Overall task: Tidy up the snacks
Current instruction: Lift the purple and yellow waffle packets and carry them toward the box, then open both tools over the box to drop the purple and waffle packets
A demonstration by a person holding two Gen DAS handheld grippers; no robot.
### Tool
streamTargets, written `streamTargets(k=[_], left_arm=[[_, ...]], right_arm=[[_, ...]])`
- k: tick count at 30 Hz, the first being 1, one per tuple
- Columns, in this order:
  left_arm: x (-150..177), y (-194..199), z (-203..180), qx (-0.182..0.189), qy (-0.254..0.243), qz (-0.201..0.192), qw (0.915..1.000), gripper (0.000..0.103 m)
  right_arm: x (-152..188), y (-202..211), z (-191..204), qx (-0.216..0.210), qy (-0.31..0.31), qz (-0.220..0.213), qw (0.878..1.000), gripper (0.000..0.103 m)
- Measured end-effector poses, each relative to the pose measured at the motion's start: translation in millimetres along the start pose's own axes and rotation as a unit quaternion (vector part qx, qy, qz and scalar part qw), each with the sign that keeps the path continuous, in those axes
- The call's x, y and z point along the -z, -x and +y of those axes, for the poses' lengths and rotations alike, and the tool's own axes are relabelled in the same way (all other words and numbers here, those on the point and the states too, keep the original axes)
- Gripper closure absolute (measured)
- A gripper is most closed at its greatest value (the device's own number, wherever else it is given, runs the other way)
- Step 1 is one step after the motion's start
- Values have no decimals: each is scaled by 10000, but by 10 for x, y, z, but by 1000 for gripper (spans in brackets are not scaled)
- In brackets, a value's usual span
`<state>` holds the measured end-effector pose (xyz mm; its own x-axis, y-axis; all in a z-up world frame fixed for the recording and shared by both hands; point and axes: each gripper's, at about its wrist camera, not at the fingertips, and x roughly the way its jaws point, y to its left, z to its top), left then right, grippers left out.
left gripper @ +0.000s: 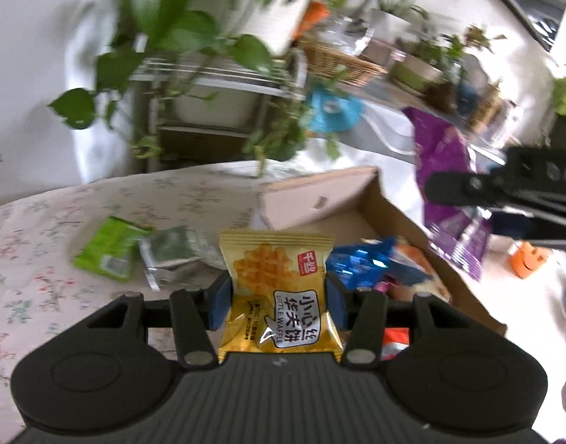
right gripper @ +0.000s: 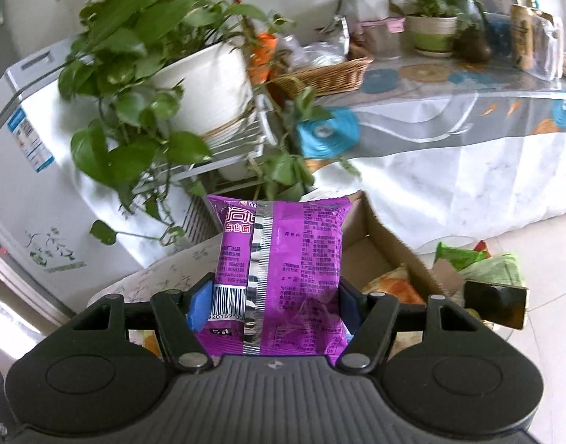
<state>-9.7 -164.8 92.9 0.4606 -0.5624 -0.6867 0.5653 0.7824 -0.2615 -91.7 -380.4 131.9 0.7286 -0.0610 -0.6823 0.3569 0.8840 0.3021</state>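
My left gripper (left gripper: 278,296) is shut on a yellow waffle packet (left gripper: 277,270), held upright between its blue pads over the near edge of a cardboard box (left gripper: 360,199). Blue and orange snack packets (left gripper: 371,262) lie inside that box. In the right wrist view my right gripper (right gripper: 273,301) is shut on a purple noodle packet (right gripper: 283,259), its back with the barcode facing me, above the same cardboard box (right gripper: 371,222). The purple packet (left gripper: 445,170) and the right gripper's black body (left gripper: 504,181) also show at the right of the left wrist view.
A green packet (left gripper: 105,248) and a silver-green packet (left gripper: 172,255) lie on the floral tablecloth (left gripper: 42,259) left of the box. Behind stand potted plants (right gripper: 142,74), a wicker basket (right gripper: 323,74), a white appliance (right gripper: 27,170) and a long covered table (right gripper: 449,140).
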Motion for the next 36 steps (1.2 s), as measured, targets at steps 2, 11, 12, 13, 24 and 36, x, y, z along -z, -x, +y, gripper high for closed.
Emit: streamTargets(k=[2,11,12,13,24,36], left_arm=[[25,0,-94,150,-59,22,9999,52],[102,-86,-495,622,-349,85,9974,52],[104,-104,-536,643,-374,86,9972,52],[109,-125,-577,673,-400,90,9969,52],[185,-346,-869,839,-512,0,9952,21],[6,-95,-587,399,-215,-226,9987,14]], right_arm=[[-17,23,-77,47,-61,-27,10000,30],[-58,87,-371,243,-330,-71,9991,30],[-57,87,-398,282,-368,-63,9989,30],[-47,101,-416,316,-398,-61,9987,30],[-42,42,-588,517,-731,6,9960,27],[-40,32,-496,306,-755,-23,9967,18]])
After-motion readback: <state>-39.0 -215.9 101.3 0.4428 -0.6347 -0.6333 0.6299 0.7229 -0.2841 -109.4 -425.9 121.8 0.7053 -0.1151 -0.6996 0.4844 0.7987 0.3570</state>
